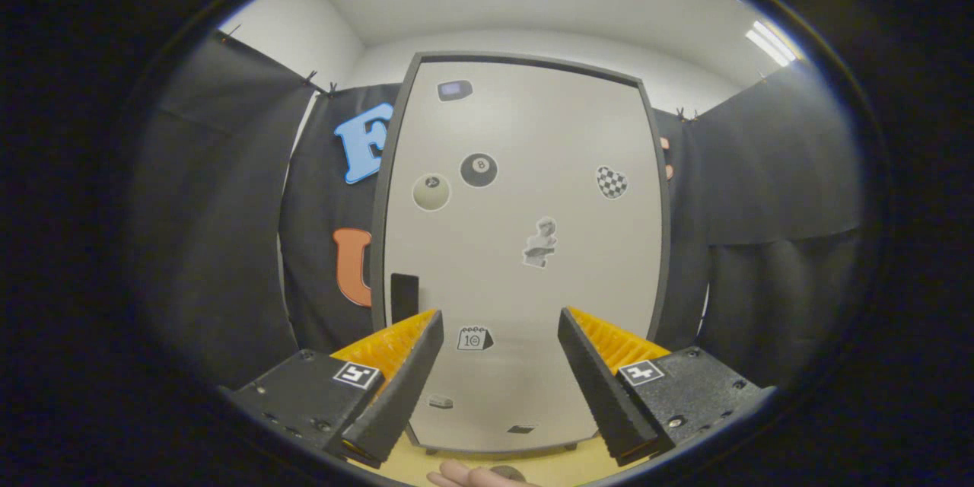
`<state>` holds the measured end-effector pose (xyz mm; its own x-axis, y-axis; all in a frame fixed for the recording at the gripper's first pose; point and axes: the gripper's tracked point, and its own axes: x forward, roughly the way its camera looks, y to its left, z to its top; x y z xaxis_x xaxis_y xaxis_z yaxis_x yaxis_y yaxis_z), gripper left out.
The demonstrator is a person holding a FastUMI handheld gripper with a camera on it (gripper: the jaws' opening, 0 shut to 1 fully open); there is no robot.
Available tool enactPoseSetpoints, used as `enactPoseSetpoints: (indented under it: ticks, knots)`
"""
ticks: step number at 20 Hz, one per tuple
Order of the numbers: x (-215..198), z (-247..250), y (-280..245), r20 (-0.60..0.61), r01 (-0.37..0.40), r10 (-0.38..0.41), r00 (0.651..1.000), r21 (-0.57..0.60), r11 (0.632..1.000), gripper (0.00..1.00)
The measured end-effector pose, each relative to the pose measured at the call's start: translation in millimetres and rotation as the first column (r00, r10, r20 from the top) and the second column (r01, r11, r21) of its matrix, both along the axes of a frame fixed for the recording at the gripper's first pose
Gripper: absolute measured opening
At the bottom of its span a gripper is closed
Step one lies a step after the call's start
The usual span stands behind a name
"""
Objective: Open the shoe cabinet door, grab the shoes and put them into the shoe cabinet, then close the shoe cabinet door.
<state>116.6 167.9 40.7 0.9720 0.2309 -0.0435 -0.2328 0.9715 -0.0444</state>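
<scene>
Booth w/ black cloth walls; cabinet (517, 243) stands straight ahead, its stickered door (525, 167) closed. Dark handle (404, 297) sits at door's left edge. Gripper (498, 354) fingers apart, holding nothing. Best approach: aim at handle, pinch squarely, pull outward.

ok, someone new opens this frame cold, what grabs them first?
Probably the shoe cabinet door, shut and standing straight ahead beyond the fingers, dotted with stickers such as a black eight-ball sticker and a checkered heart sticker. Next, the tool itself: open, holding nothing, with the door's dark handle just above its left finger. A hand rests on the yellow surface below the fingers.
</scene>
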Motion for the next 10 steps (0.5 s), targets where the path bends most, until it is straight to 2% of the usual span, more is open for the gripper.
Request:
enactPoseSetpoints:
  ticks: [4,7,10]
  knots:
    - [7.4,-5.9,26.7,-0.039,-0.079,0.082,0.996,0.063,0.995,0.99]
    - [18.1,-10.4,45.2,-0.026,-0.107,0.11,0.994,0.07,0.992,0.99]
    - [32.7,-29.5,81.2,-0.062,-0.179,0.186,0.981,0.102,0.979,0.99]
